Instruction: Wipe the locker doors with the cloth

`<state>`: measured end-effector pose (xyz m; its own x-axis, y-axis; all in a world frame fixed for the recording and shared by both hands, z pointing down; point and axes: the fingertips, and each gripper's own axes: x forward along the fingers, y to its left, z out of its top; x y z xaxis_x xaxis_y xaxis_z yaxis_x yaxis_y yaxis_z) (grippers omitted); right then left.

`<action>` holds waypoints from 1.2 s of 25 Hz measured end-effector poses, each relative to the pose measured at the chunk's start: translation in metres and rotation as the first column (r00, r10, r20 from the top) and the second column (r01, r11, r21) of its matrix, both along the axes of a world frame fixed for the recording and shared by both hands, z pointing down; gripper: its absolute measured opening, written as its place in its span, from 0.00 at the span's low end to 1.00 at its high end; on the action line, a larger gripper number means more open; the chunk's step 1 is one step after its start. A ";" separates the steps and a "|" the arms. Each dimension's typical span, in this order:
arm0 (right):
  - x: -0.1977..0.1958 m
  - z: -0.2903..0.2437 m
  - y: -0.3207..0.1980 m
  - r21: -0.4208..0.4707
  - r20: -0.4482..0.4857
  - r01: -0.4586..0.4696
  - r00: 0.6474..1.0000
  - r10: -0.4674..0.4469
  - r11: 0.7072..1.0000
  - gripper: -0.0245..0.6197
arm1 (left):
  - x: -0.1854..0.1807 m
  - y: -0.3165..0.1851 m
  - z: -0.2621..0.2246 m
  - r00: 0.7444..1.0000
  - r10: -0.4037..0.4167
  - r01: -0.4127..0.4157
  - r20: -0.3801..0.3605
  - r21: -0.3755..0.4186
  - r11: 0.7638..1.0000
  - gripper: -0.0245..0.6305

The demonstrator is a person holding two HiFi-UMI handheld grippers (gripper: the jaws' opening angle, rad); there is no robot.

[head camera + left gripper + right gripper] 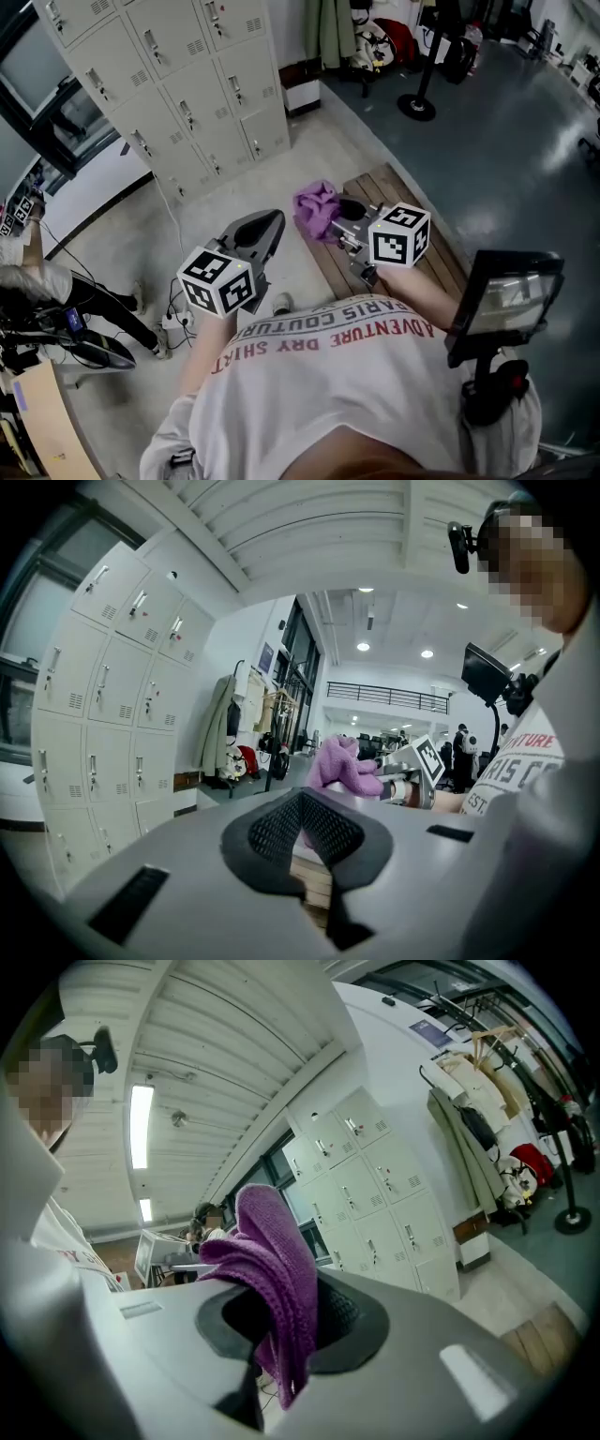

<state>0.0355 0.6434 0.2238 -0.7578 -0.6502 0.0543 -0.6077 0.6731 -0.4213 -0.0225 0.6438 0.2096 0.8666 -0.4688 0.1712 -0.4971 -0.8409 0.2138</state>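
- Over on the right, the right gripper (339, 217) has its fingers clamped on the purple cloth (316, 207).
- Left gripper (265, 228): fingers together, empty.
- Lockers (178, 84) stand far left, well apart; wiping looks unstarted.

Slatted wooden bench (442, 246) stands on the floor (525, 159), pale concrete at 10 o'clock, dark grey toward 2 o'clock. Beige lockers (178, 84) rise at 11 o'clock, a round black stand base (416, 107) at 1 o'clock, cables (173, 316) at 8 o'clock.
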 end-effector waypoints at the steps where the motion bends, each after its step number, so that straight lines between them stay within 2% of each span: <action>1: 0.004 -0.002 0.000 0.004 0.011 -0.015 1.000 0.015 1.000 0.15 | 0.002 0.000 -0.001 1.000 0.010 -0.010 0.002 0.008 1.000 0.04; 5: 0.029 -0.016 0.007 0.020 0.039 -0.063 0.997 0.062 0.998 0.15 | 0.022 0.005 -0.012 0.999 0.044 -0.044 0.009 0.024 0.999 0.04; 12: 0.075 -0.023 0.020 0.045 0.012 -0.103 0.995 0.103 0.994 0.15 | 0.060 0.006 -0.023 0.998 0.059 -0.059 -0.001 0.041 0.997 0.04; 17: 0.076 -0.002 -0.004 0.000 0.020 -0.104 0.994 0.104 0.995 0.15 | 0.055 -0.020 -0.011 1.000 0.030 -0.029 -0.003 0.019 0.999 0.04; 23: 0.065 0.022 -0.078 -0.037 0.022 -0.101 0.995 0.102 0.994 0.15 | 0.044 -0.095 0.014 1.000 0.003 -0.004 -0.022 -0.018 1.000 0.04; 27: 0.060 0.052 -0.150 -0.101 0.011 -0.090 0.996 0.091 0.991 0.15 | 0.037 -0.172 0.044 0.999 -0.026 0.024 -0.030 -0.079 0.997 0.04; 30: 0.057 0.068 -0.224 -0.118 0.019 -0.086 0.996 0.089 0.989 0.15 | 0.033 -0.244 0.064 0.999 -0.038 0.036 -0.018 -0.101 0.994 0.04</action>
